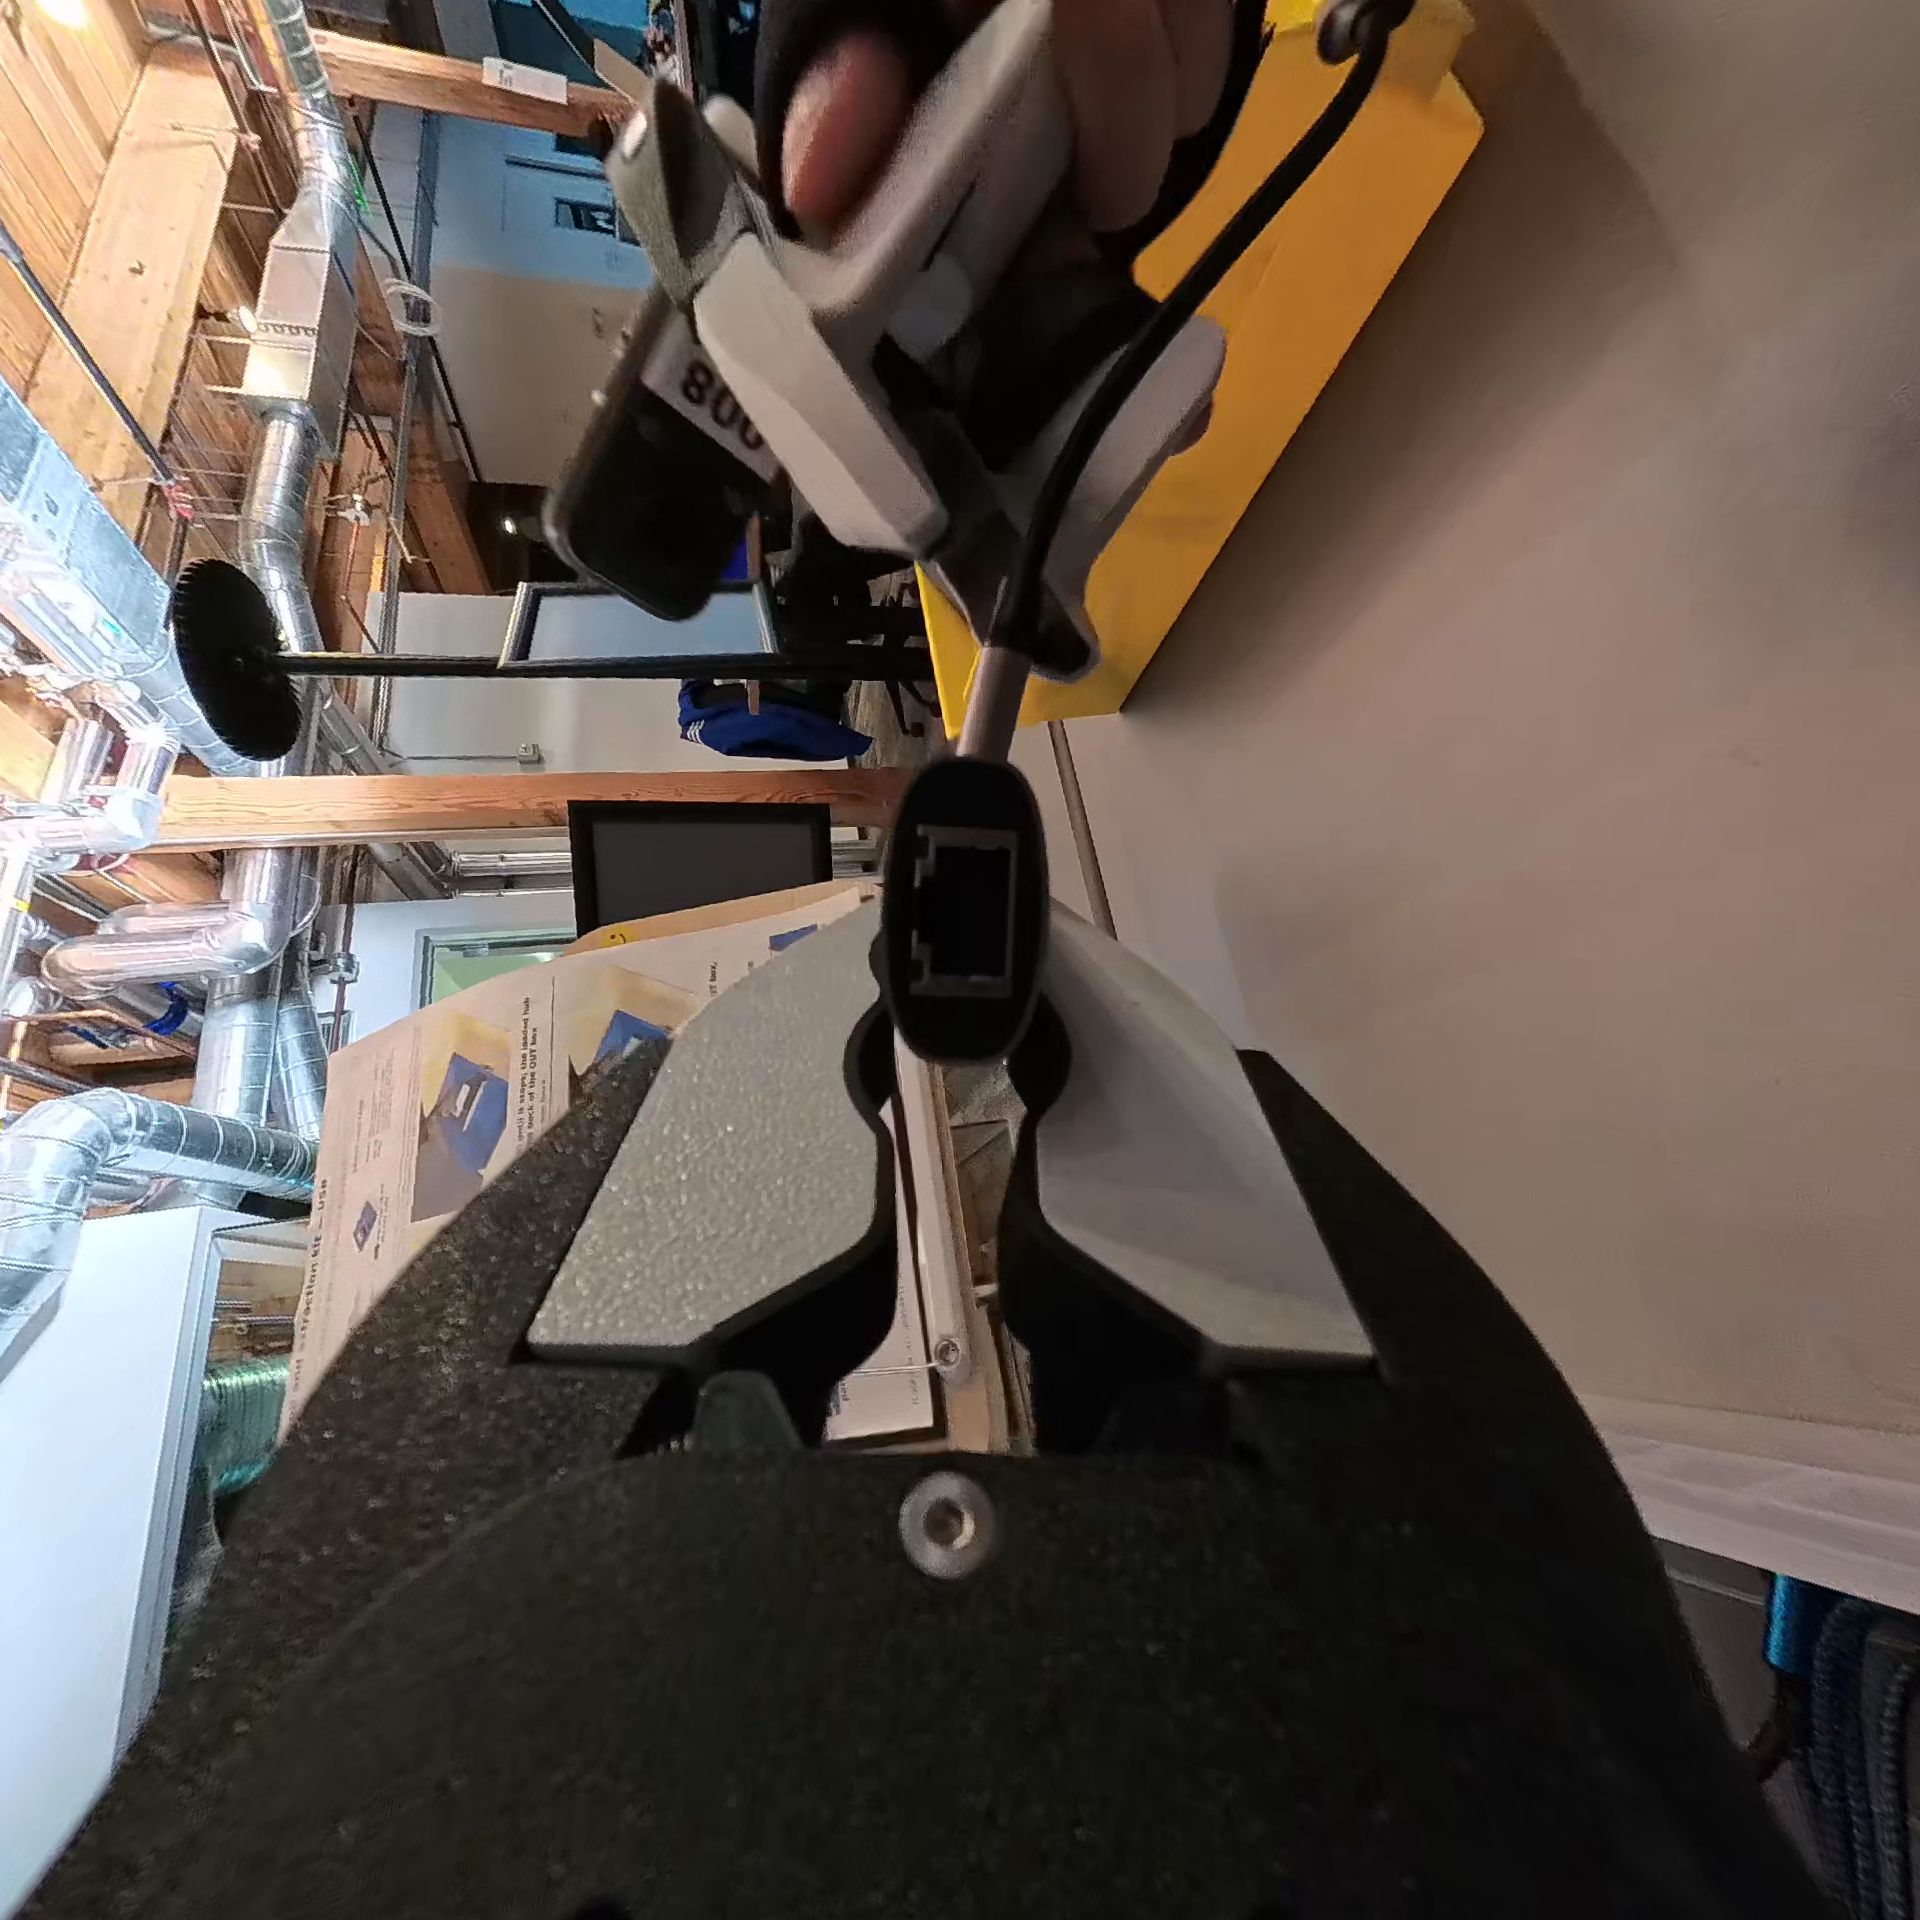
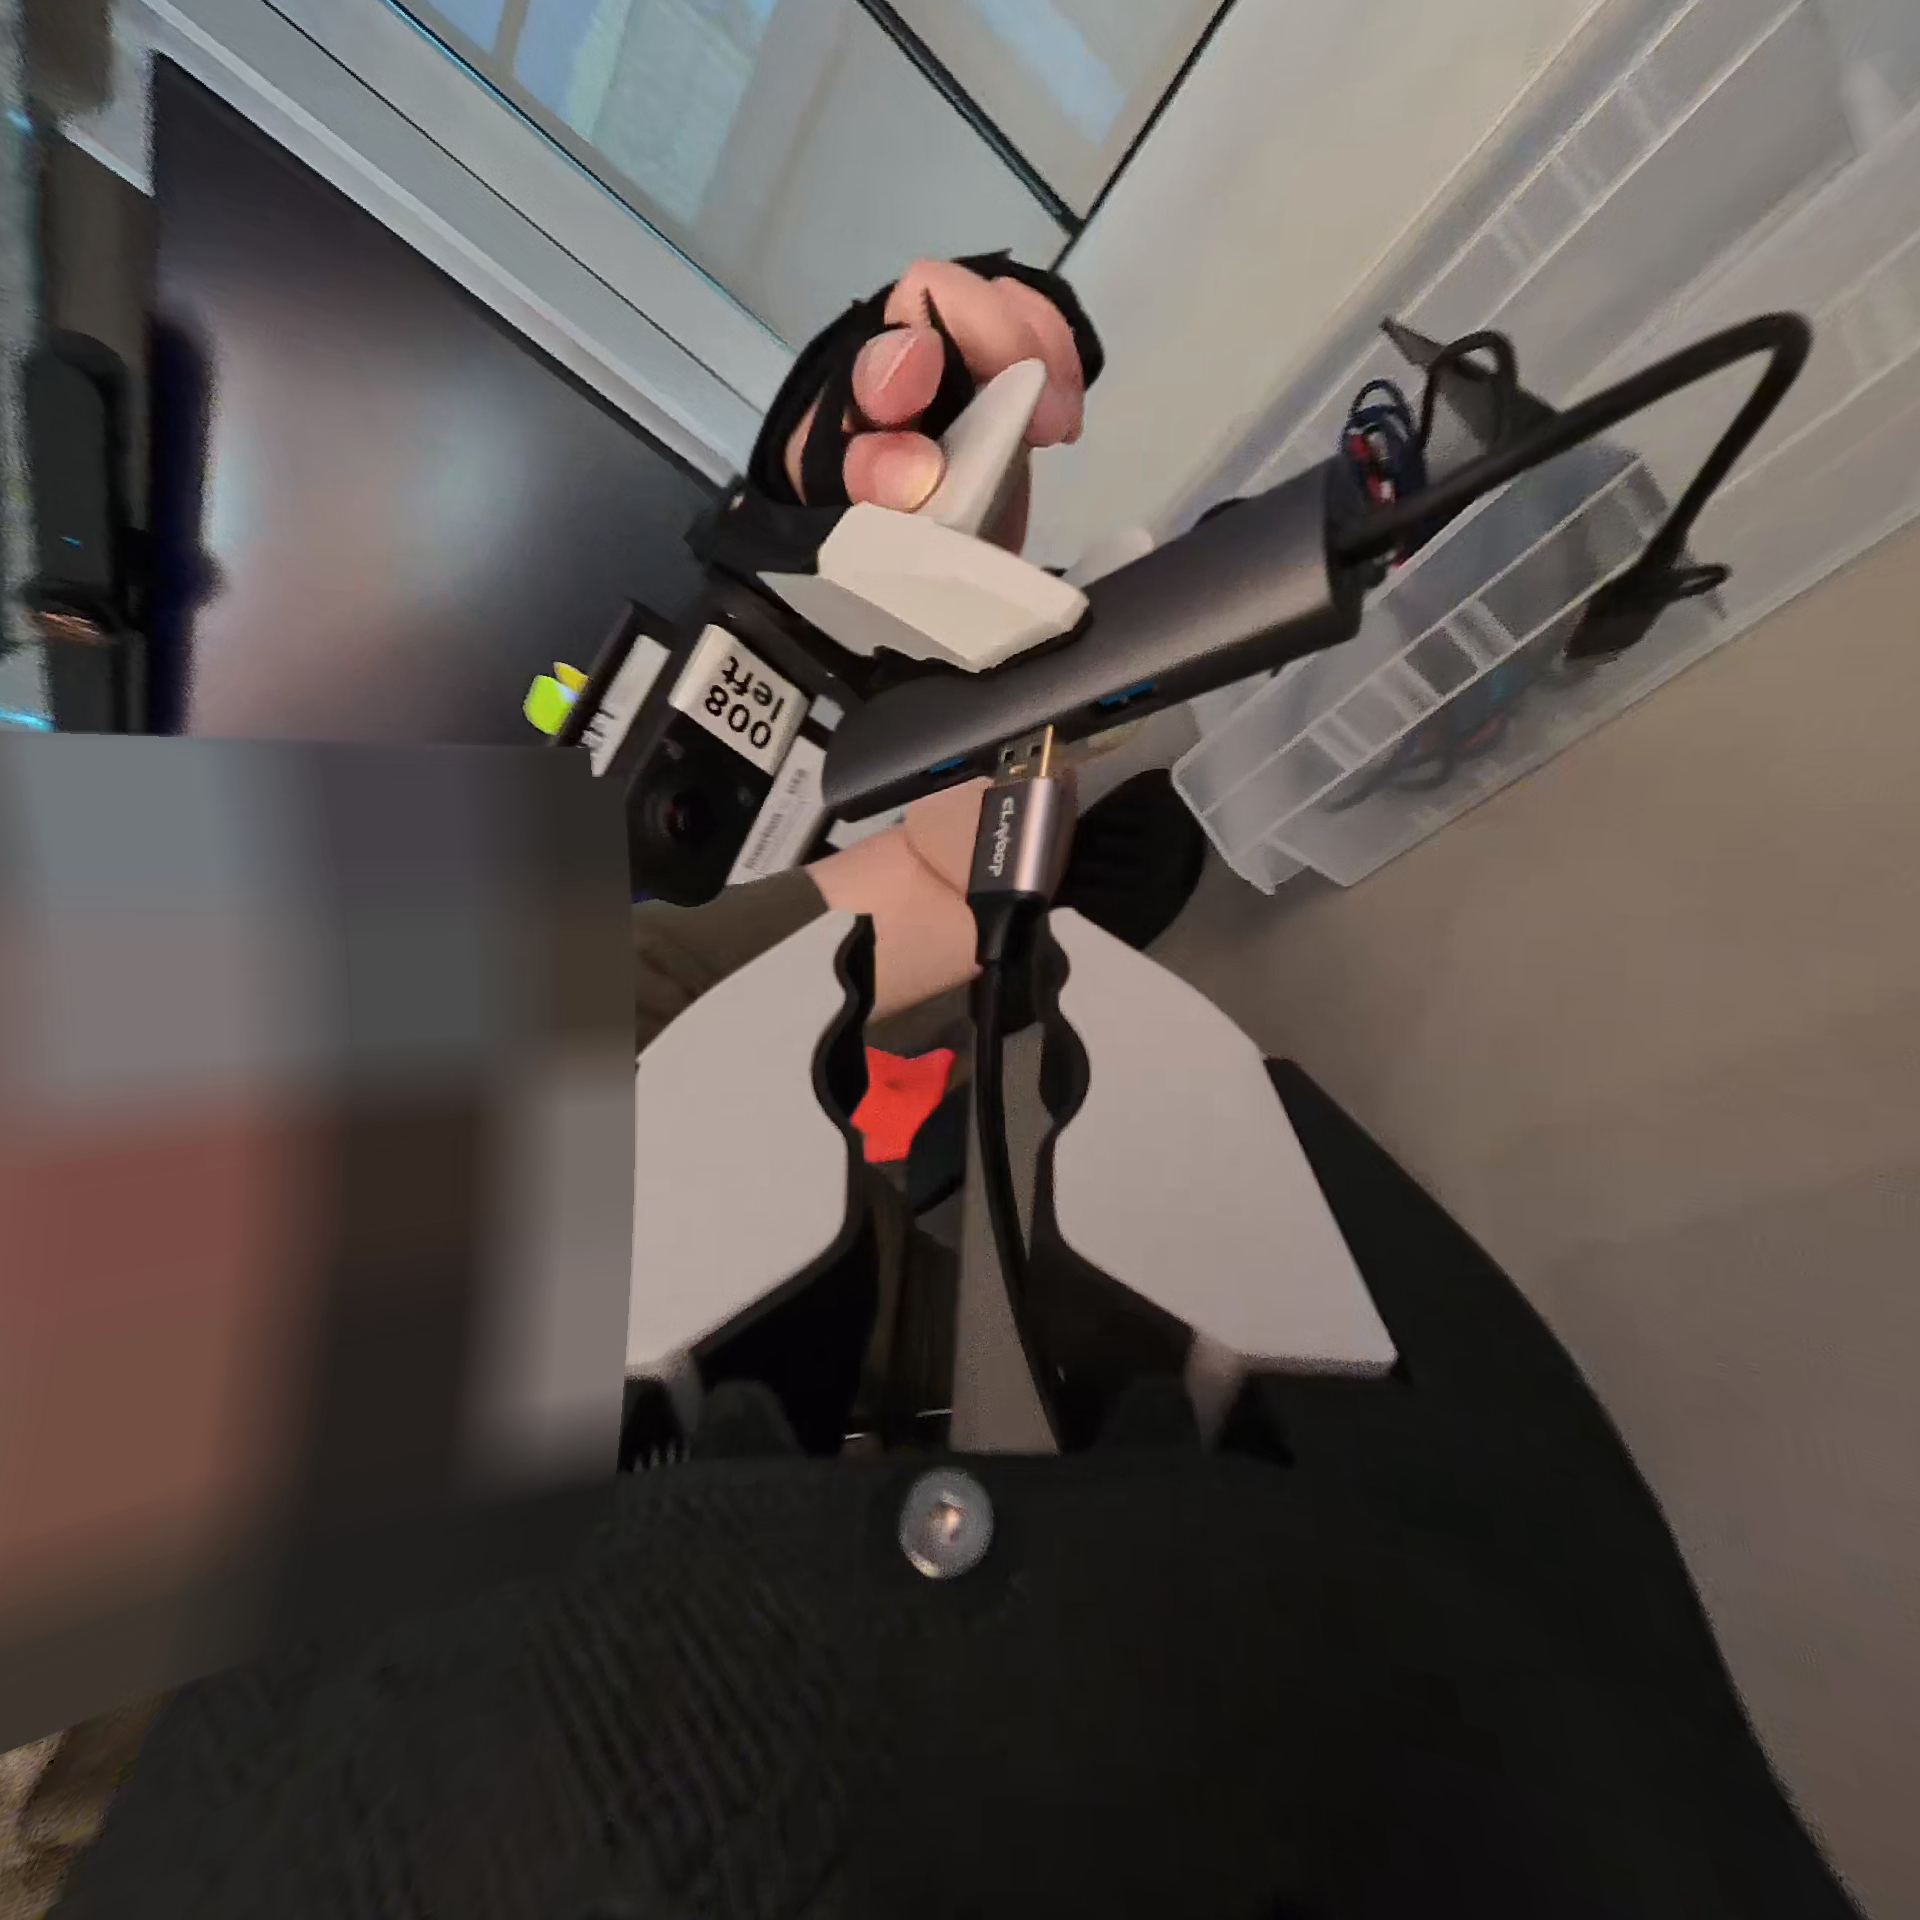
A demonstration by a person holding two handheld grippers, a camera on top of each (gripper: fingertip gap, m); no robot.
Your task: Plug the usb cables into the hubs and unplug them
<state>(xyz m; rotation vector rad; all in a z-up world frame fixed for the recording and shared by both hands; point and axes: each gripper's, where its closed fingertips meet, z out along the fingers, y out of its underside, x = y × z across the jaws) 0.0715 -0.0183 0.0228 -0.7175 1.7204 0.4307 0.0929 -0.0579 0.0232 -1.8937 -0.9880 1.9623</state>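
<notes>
My left gripper (image 1: 961, 1049) is shut on a grey USB hub (image 1: 961, 914), seen end-on with a square port facing the camera. In the right wrist view the hub (image 2: 1195, 613) is a long grey bar with blue ports along its side, and its own black cord (image 2: 1621, 416) arcs off to the right. My right gripper (image 2: 961, 966) is shut on a black USB cable (image 2: 995, 1143) just behind its grey plug (image 2: 1013, 831). The plug's metal tip shows bare and touches the hub's ported side. In the left wrist view the right gripper (image 1: 1039, 623) comes down from above.
A yellow box (image 1: 1299, 343) lies on the beige table (image 1: 1558, 831). A clear plastic tray (image 2: 1455, 675) with more cables stands behind the hub. A printed instruction sheet (image 1: 468, 1091) leans at the left. A dark monitor (image 2: 364, 468) stands behind. My hands' fingertips stand some 5 cm from each other.
</notes>
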